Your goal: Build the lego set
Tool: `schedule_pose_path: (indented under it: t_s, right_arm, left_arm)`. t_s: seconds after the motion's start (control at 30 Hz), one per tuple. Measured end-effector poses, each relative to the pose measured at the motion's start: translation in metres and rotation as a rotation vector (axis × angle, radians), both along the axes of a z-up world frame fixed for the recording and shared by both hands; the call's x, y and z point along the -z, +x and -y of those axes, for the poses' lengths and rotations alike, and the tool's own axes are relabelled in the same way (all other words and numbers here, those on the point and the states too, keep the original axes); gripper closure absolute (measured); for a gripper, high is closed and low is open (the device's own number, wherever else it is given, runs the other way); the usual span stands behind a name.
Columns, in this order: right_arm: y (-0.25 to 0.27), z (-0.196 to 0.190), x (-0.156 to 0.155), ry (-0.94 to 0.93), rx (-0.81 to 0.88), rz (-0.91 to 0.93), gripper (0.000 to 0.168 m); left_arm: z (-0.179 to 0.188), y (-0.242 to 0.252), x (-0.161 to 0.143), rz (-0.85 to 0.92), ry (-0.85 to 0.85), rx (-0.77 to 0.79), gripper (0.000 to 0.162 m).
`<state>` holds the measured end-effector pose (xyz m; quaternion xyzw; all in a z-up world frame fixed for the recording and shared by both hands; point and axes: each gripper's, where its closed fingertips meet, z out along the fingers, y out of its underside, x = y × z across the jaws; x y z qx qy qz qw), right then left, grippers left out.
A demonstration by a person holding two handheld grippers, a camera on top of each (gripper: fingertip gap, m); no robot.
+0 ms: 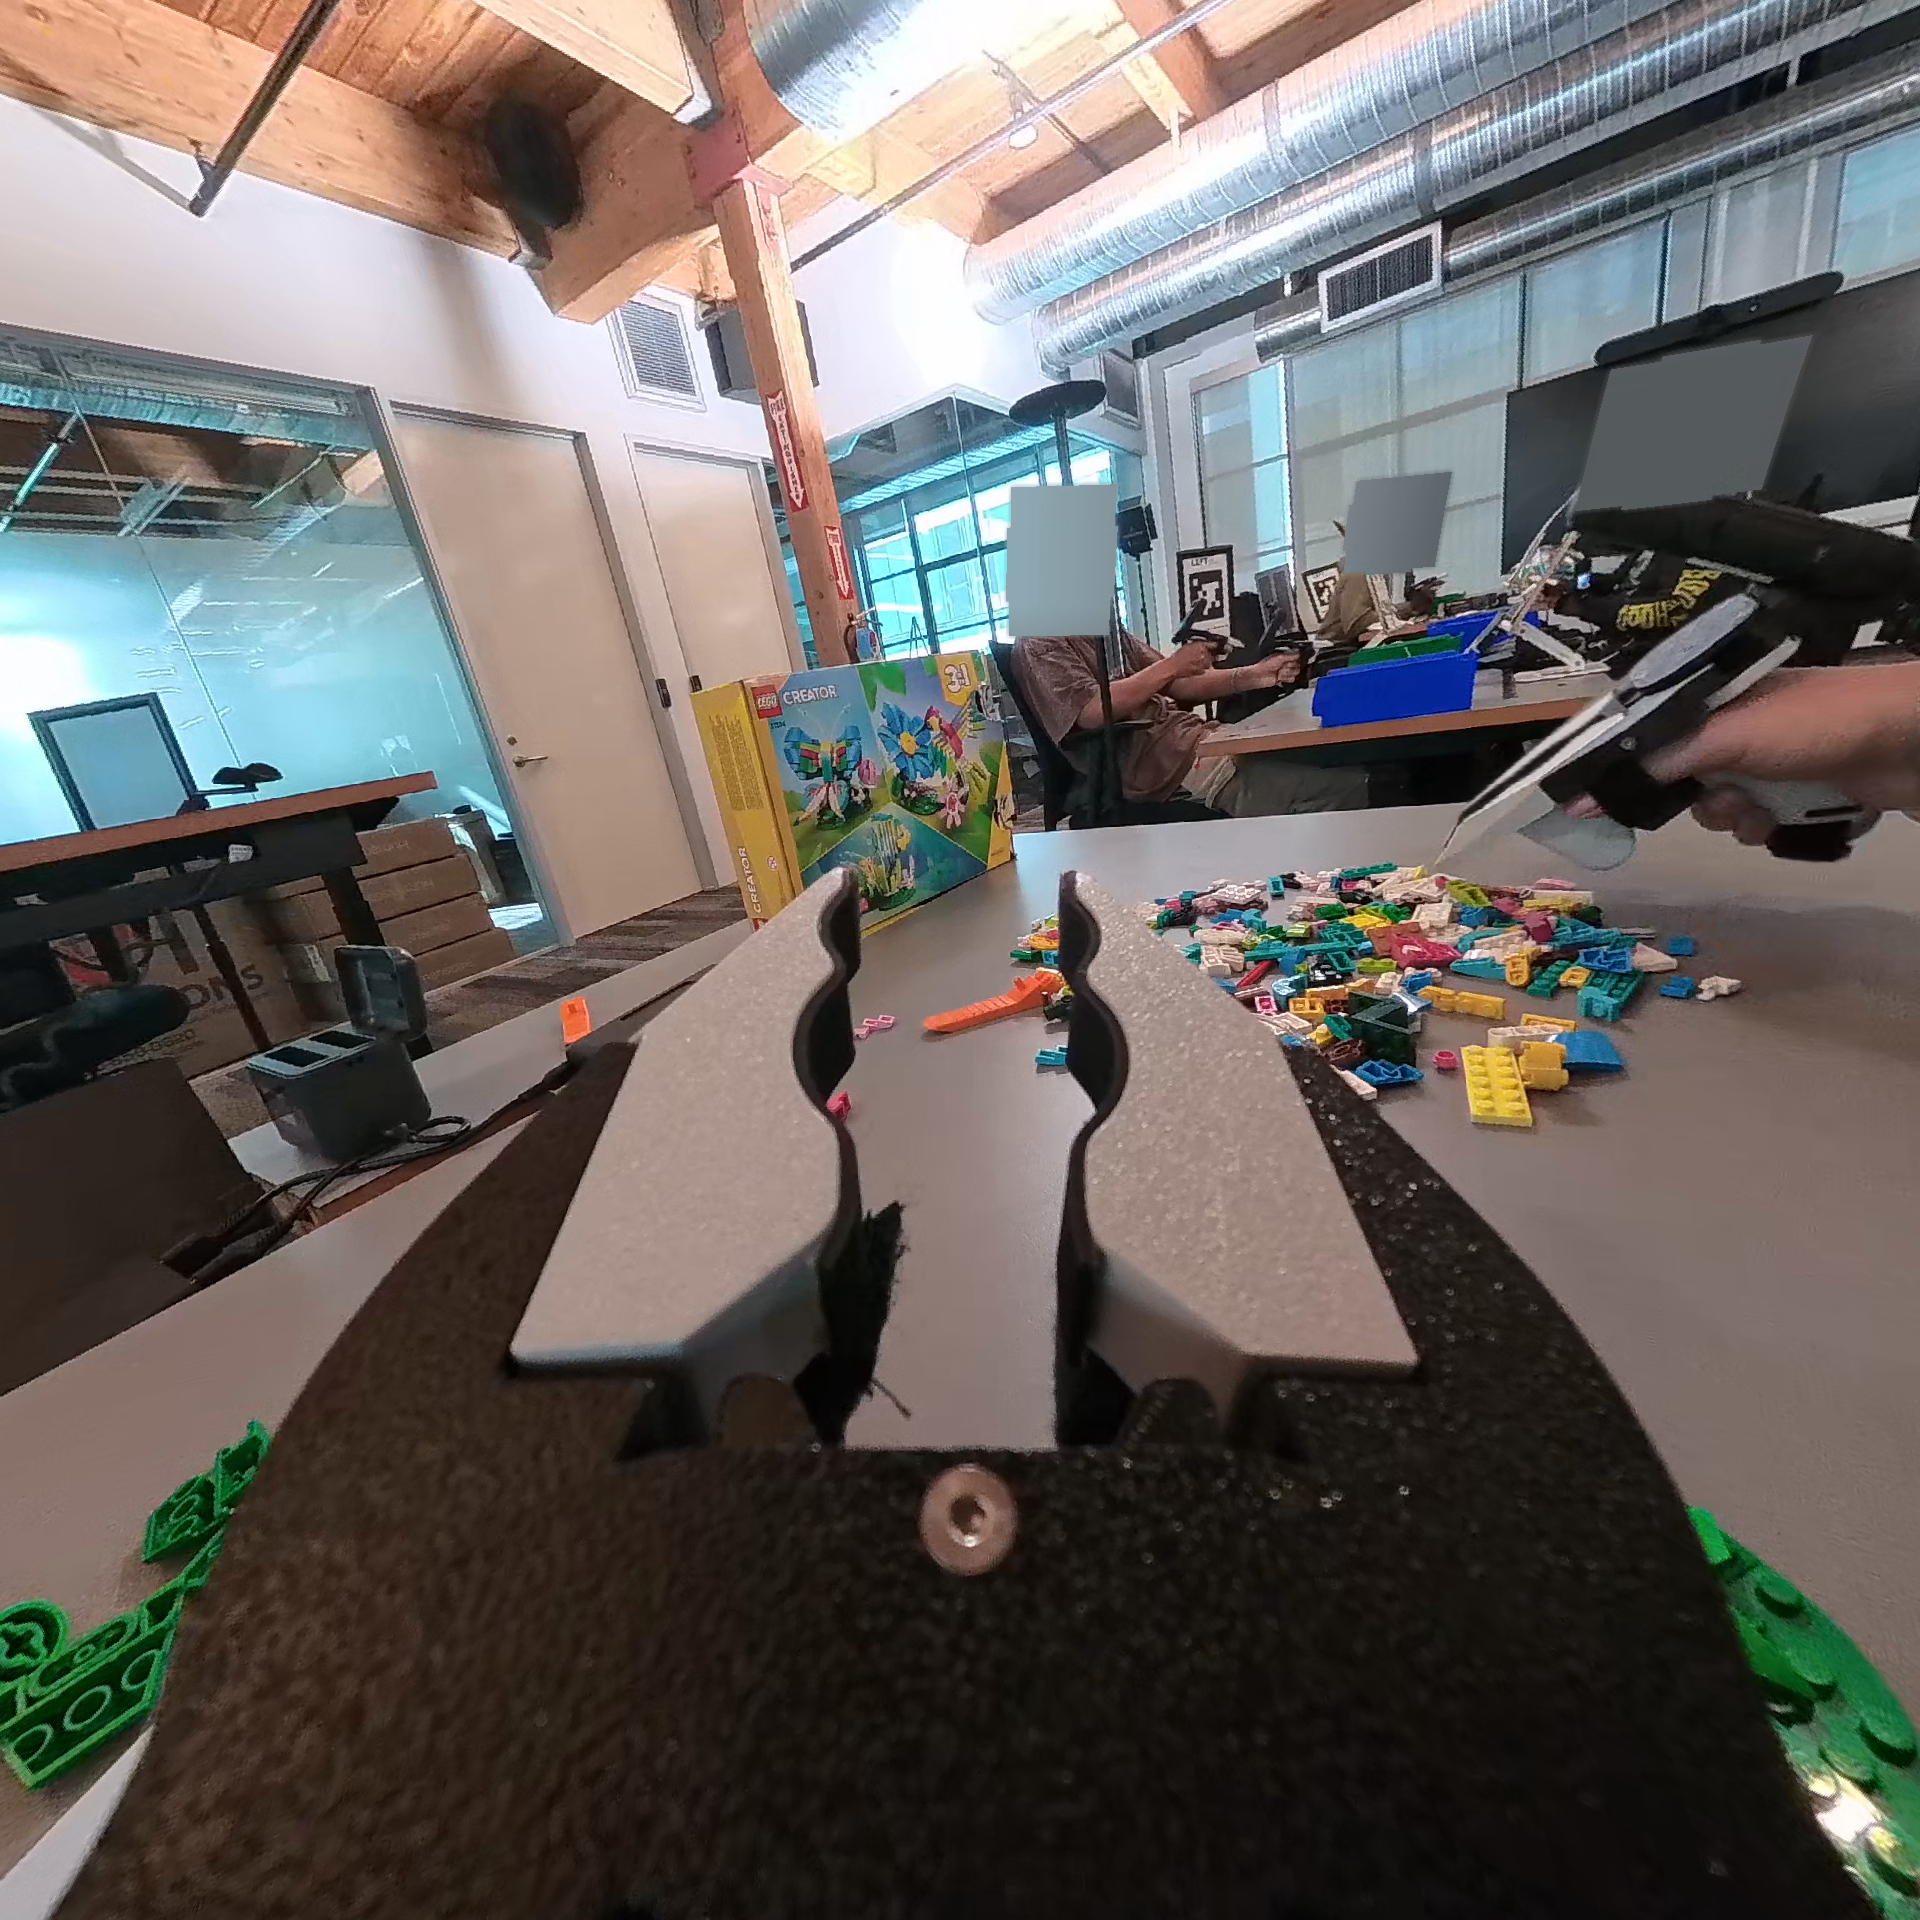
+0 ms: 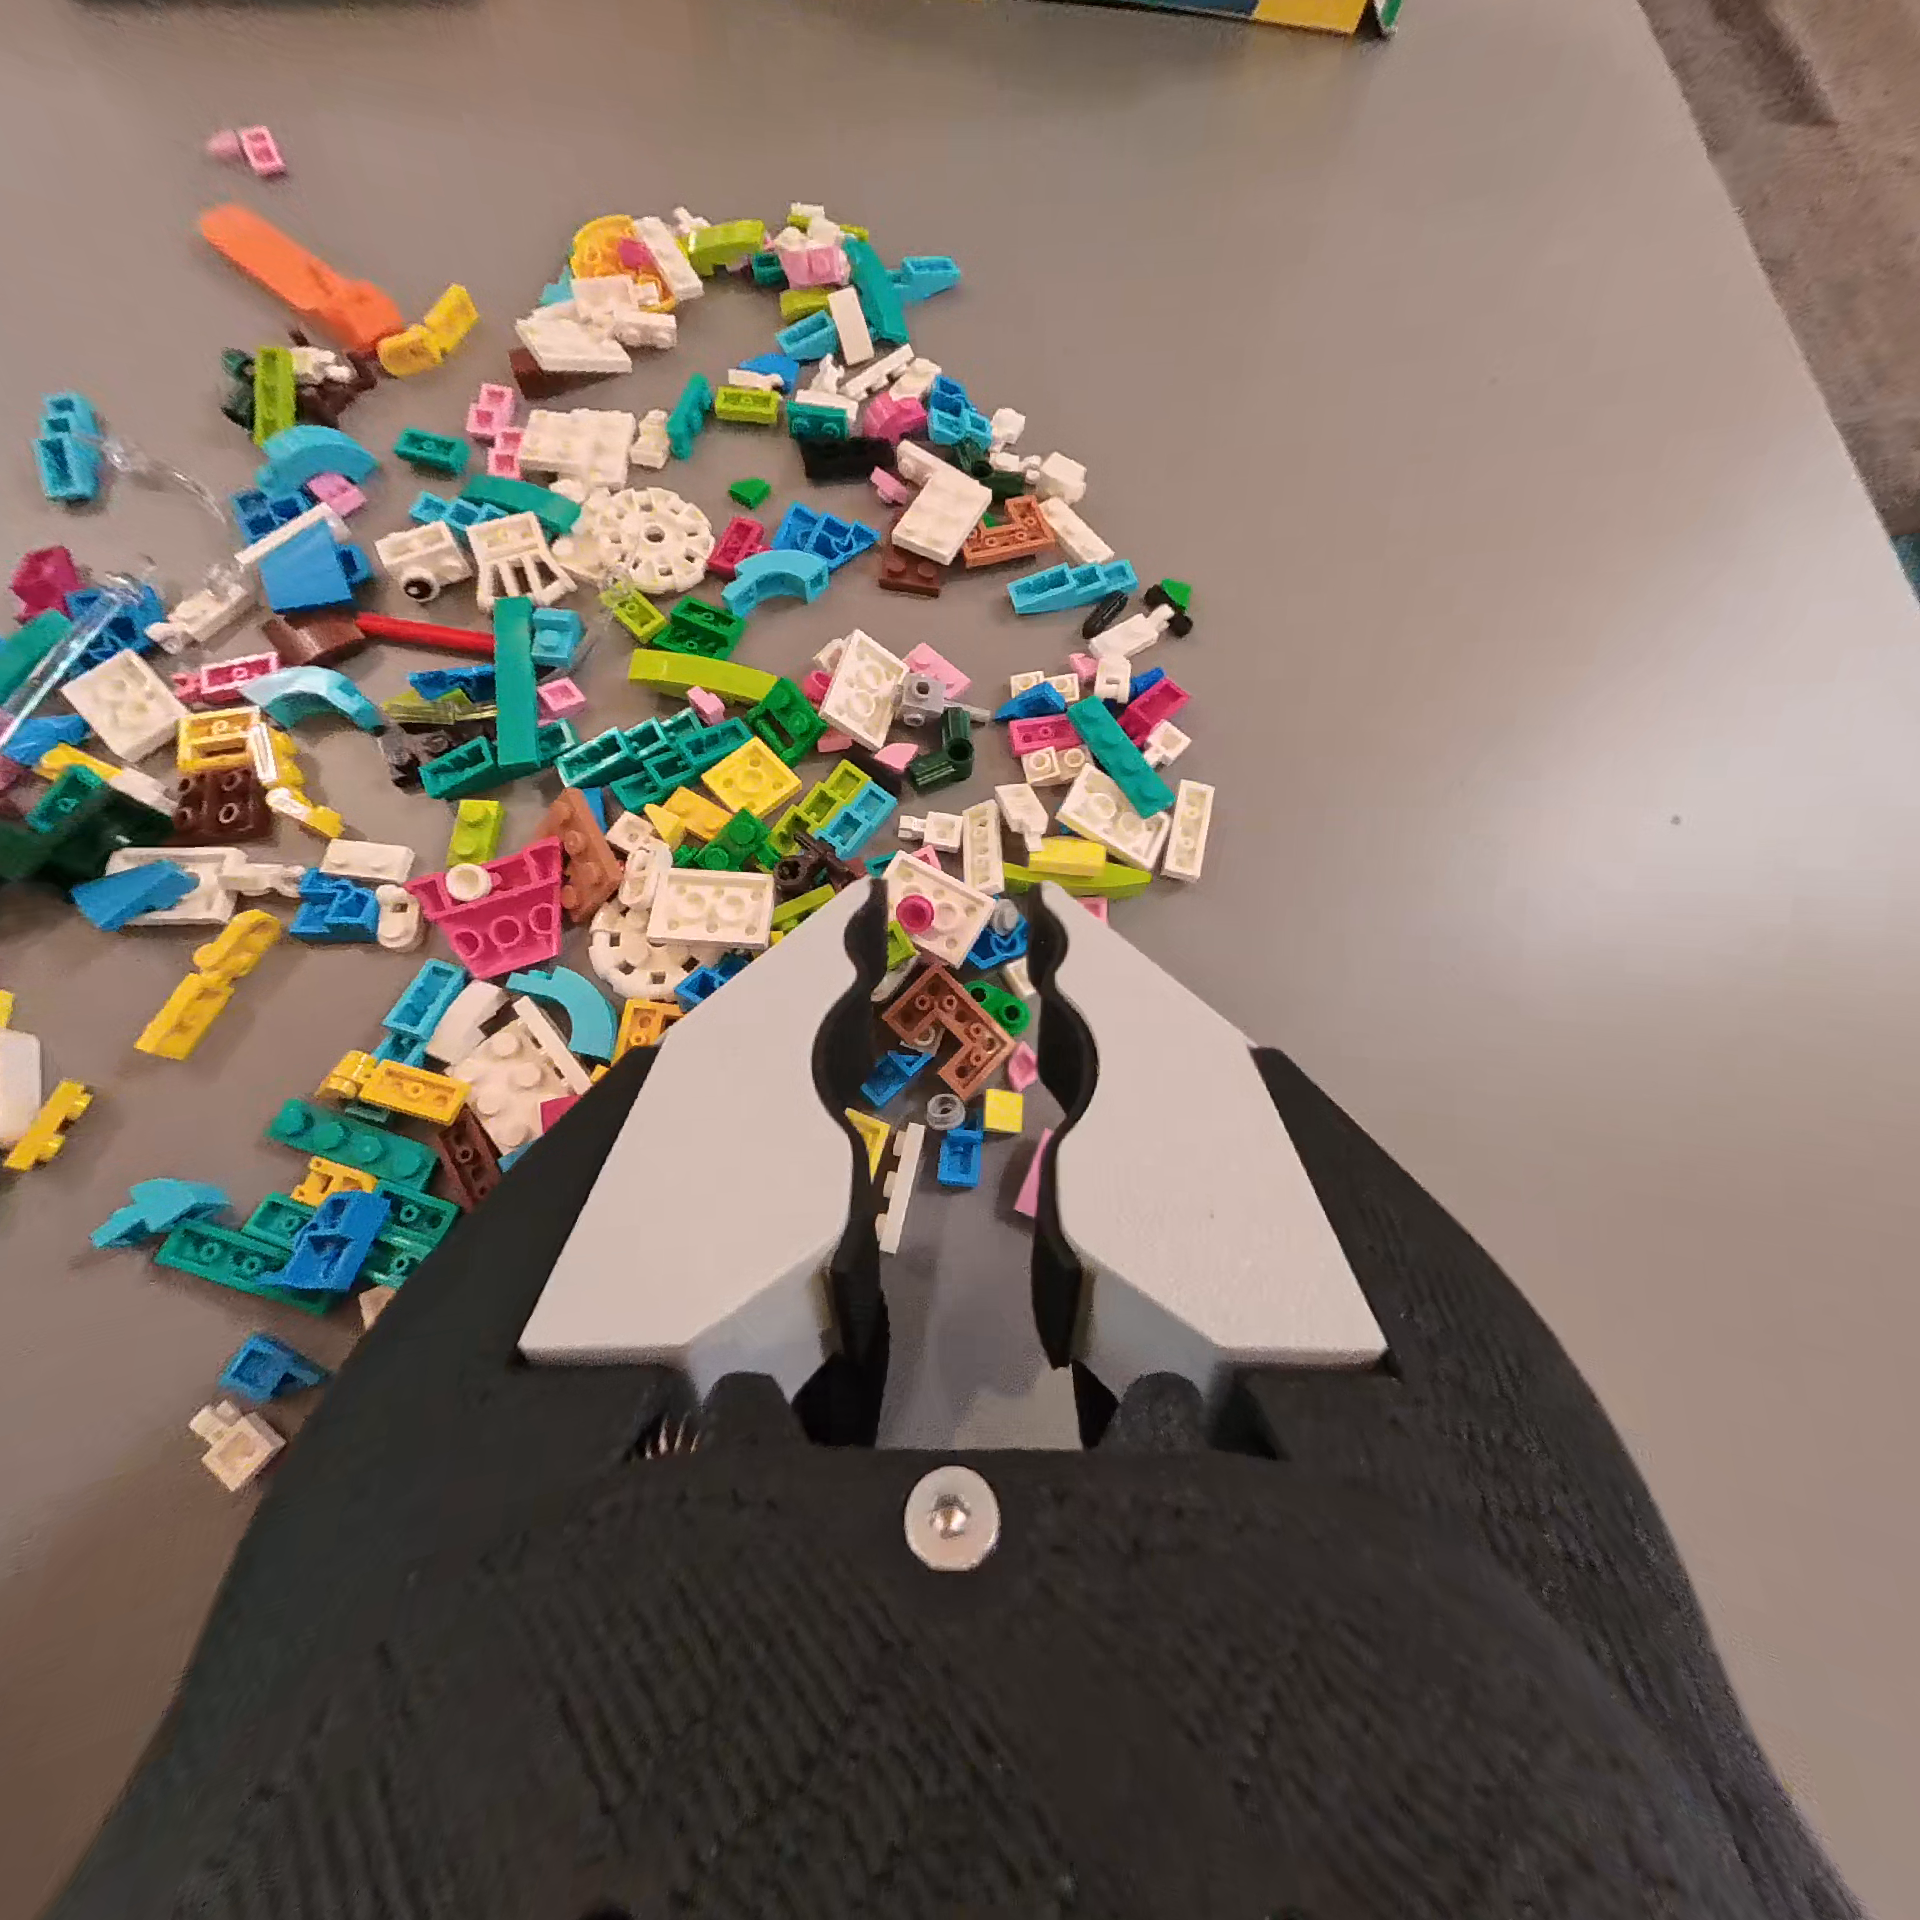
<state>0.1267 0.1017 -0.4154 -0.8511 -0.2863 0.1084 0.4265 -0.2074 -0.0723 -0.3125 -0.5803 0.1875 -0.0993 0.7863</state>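
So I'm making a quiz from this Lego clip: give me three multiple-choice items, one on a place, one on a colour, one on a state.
1. Where does the box stand?
A. On the floor
B. On the table's far edge
C. On a chair

2. What colour is the long wedge tool?
A. Orange
B. Black
C. Purple

3. How is the right gripper?
A. Shut on a brick
B. Open above the brick pile
C. Lying on the floor

Answers: 1 B, it stands upright on the table behind the brick pile. 2 A, plainly orange. 3 B, its fingers are apart with loose bricks visible between them.
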Motion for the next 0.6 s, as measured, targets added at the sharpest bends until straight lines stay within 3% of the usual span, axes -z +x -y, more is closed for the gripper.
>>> schedule_pose_path:
  t_s: [0.23, 0.6]
  right_arm:
    - [-0.033, 0.0, -0.003, -0.005, -0.193, -0.015, 0.157]
    - [-0.052, 0.008, 0.014, -0.16, -0.441, 0.14, 0.152]
  left_arm:
    - [0.0, 0.0, 0.0, -0.001, 0.0, 0.0, 0.127]
    - [0.0, 0.0, 0.0, -0.002, 0.0, 0.001, 0.127]
